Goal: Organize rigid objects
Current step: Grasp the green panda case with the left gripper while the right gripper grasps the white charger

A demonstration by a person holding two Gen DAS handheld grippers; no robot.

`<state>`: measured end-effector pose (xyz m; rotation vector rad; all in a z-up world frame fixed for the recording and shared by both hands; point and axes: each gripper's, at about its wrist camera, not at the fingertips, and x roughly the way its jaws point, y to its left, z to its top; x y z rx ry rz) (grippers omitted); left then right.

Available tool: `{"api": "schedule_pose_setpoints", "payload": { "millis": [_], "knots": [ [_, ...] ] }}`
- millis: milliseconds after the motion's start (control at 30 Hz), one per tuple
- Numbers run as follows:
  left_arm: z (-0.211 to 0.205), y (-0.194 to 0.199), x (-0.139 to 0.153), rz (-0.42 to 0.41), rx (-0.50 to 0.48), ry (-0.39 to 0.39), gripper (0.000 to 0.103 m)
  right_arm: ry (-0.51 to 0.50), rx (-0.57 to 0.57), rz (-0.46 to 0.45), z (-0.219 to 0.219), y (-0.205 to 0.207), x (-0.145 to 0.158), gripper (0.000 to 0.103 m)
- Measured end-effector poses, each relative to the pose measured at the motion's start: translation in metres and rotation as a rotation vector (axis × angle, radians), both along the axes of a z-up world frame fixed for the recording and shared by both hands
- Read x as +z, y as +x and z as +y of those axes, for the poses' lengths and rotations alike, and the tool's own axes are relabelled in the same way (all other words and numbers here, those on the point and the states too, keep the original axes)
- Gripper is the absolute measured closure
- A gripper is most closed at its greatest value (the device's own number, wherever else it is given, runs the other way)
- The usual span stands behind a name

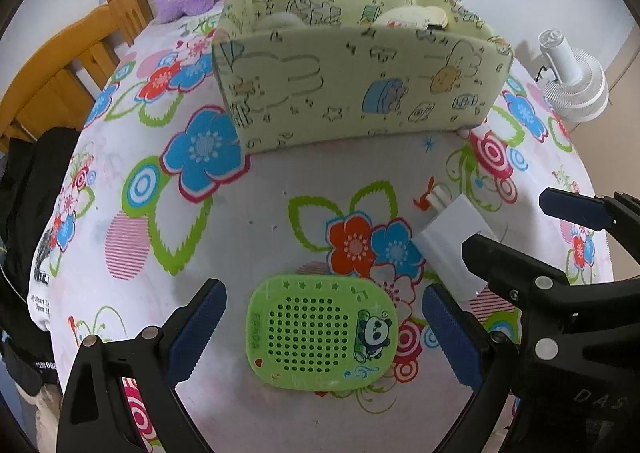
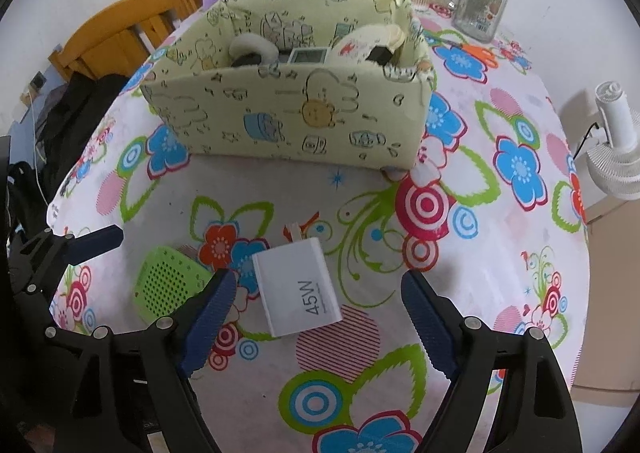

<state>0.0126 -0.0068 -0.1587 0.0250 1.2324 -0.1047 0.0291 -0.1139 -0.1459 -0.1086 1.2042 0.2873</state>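
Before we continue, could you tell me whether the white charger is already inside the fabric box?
No, the white charger lies on the tablecloth before the fabric box.

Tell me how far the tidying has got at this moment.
Partly done: the fabric storage box already holds several items. In hand: nothing yet; the left gripper is open around the green panda speaker, the right gripper open around the white 45W charger. Left: both still lie on the floral tablecloth, unboxed.
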Motion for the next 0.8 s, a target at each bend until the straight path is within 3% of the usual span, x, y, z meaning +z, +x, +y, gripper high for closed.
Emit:
{"api": "schedule_pose_setpoints", "payload": {
  "millis": [167, 667, 800],
  "knots": [
    [0.001, -0.003, -0.008, 0.013, 0.031, 0.035, 0.003, -0.023, 0.022, 0.019, 0.004, 0.0, -0.01, 0.019],
    [0.01, -0.009, -0.027, 0.075, 0.078, 0.013, 0.003, -0.039, 0.07, 0.08, 0.02, 0.009, -0.032, 0.026],
    [0.009, -0.008, -0.027, 0.084, 0.08, 0.012, 0.004, -0.049, 0.086, 0.095, 0.026, 0.012, -0.038, 0.034]
  ]
}}
